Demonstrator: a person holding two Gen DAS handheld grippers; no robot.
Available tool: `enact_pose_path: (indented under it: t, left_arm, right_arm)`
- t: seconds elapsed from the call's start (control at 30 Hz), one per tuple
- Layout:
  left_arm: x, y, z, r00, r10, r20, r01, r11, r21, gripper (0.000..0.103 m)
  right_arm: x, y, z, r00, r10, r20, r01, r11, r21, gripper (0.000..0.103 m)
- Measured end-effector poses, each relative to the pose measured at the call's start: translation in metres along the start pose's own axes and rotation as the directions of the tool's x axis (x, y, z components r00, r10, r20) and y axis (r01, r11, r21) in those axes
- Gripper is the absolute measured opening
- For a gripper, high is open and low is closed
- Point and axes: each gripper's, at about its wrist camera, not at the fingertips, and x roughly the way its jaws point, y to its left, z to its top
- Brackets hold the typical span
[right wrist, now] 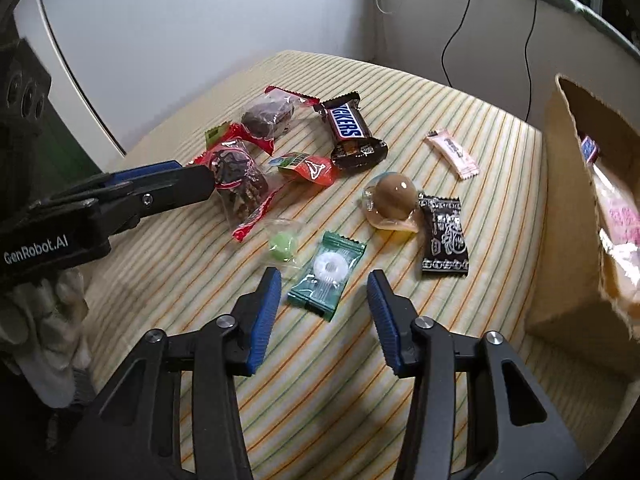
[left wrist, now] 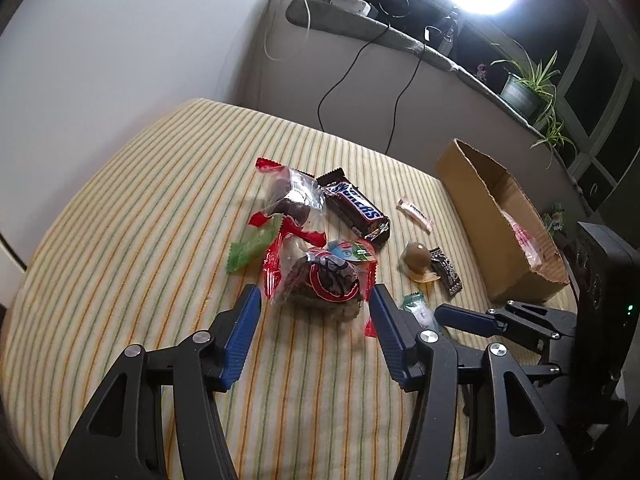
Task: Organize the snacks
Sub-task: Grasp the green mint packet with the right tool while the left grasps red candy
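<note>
Left wrist: left gripper hangs released, blue ribbed pads straddling the crinkly brownie pack on the striped bed, looks lined up to pinch it; box sits far right

Right wrist: right gripper unclenched too, flanking the mint, glossy green wrapper

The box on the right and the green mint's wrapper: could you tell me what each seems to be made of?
The box looks like plain brown corrugated cardboard, matte, with a ragged torn rim. The green mint wrapper appears to be thin glossy plastic film, partly clear, since the white ring candy shows through and its ends are crimped.
</note>
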Motion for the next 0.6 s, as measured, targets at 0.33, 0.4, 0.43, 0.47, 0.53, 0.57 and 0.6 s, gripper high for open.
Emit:
enact_pose_path:
  t: [0.33, 0.4, 0.43, 0.47, 0.53, 0.57, 0.6]
  left_arm:
    - [0.011, -0.003, 0.005, 1.0, 0.018, -0.008, -0.018, 1.0, 0.008, 0.06]
    - [0.014, -0.005, 0.008, 1.0, 0.029, -0.01, -0.029, 1.0, 0.01, 0.06]
    - [0.016, -0.005, 0.01, 0.999, 0.041, -0.012, -0.041, 0.999, 0.014, 0.06]
    - [0.018, -0.006, 0.011, 0.999, 0.051, -0.013, -0.05, 0.999, 0.018, 0.06]
    - [0.024, -0.007, 0.013, 0.998, 0.066, -0.016, -0.065, 0.997, 0.028, 0.06]
    - [0.025, -0.008, 0.014, 0.998, 0.066, -0.017, -0.066, 0.997, 0.031, 0.062]
    - [0.027, -0.009, 0.015, 0.997, 0.069, -0.018, -0.069, 0.997, 0.034, 0.062]
  right_arm:
    - [-0.001, -0.012, 0.003, 1.0, -0.018, -0.006, 0.018, 1.0, 0.005, 0.035]
    - [-0.001, -0.01, 0.005, 1.0, -0.025, -0.002, 0.025, 1.0, -0.001, 0.035]
    - [0.0, -0.01, 0.006, 1.0, -0.027, -0.001, 0.027, 1.0, -0.005, 0.035]
    - [0.002, -0.009, 0.008, 1.0, -0.028, 0.0, 0.028, 1.0, -0.009, 0.035]
    - [0.003, -0.008, 0.009, 1.0, -0.031, 0.002, 0.031, 0.999, -0.016, 0.035]
    - [0.004, -0.008, 0.01, 0.999, -0.033, 0.003, 0.033, 0.999, -0.02, 0.035]
    - [0.004, -0.007, 0.01, 0.999, -0.036, 0.003, 0.036, 0.999, -0.026, 0.035]
